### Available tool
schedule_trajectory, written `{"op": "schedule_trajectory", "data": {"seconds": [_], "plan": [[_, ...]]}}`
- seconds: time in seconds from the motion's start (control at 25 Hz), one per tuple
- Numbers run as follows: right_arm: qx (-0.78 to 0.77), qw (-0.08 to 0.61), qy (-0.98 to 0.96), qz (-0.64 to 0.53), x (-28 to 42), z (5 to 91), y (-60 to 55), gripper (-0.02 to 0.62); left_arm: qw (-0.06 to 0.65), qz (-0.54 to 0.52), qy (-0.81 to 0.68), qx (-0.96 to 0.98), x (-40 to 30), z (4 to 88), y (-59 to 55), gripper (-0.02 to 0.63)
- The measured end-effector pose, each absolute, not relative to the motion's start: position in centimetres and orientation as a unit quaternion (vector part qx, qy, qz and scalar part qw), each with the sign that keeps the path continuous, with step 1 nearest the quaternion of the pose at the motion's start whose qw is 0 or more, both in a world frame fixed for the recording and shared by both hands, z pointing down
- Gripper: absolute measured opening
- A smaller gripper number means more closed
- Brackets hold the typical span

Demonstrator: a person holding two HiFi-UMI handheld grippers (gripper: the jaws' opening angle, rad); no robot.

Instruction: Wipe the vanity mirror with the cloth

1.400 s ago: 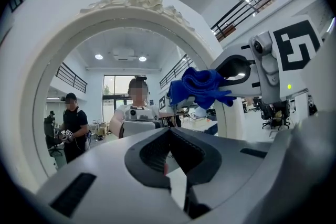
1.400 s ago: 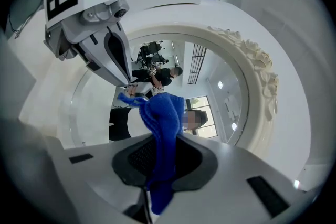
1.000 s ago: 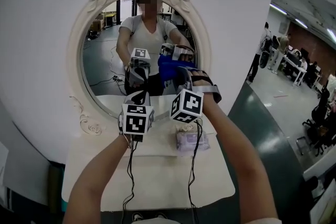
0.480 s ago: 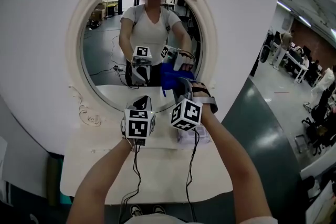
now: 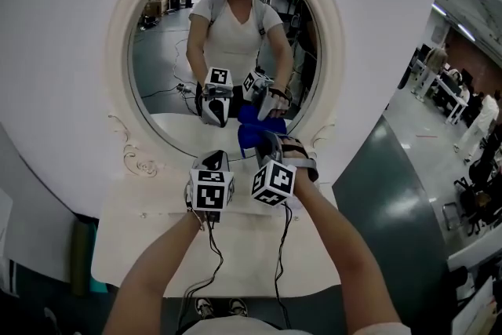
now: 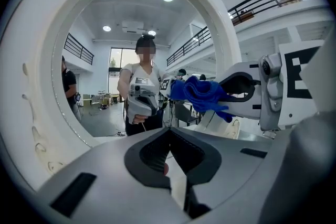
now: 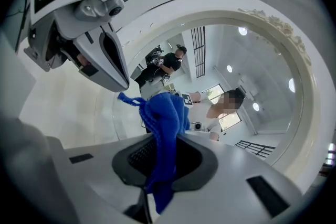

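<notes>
The right gripper [image 7: 160, 162] pinches the blue cloth [image 7: 165, 113], which bunches up out of its jaws, crumpled and knitted-looking, low on the mirror [image 5: 161, 78], seemingly touching the glass. The left gripper [image 6: 169, 157], jaws pressed together on nothing, hangs just beside.

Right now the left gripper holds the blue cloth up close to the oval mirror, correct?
No: the right gripper holds the blue cloth up close to the oval mirror, as the right gripper view shows. The left gripper is shut and empty.
</notes>
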State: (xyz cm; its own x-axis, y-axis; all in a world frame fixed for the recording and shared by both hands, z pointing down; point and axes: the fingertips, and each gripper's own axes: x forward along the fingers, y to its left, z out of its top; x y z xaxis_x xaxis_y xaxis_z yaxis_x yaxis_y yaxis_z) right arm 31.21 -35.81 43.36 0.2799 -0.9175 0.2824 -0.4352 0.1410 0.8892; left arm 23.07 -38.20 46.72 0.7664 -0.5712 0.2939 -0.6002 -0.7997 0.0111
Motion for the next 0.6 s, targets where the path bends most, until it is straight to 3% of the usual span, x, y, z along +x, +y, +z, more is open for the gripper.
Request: {"op": "schedule_trajectory", "data": {"seconds": [0.6], "plan": [[0.590, 0.500, -0.610, -0.175, 27.1, 52.0, -38.3, 0.066, 0.097, 0.187, -0.335, 0.918, 18.7, 54.3, -40.0, 0.003]]}}
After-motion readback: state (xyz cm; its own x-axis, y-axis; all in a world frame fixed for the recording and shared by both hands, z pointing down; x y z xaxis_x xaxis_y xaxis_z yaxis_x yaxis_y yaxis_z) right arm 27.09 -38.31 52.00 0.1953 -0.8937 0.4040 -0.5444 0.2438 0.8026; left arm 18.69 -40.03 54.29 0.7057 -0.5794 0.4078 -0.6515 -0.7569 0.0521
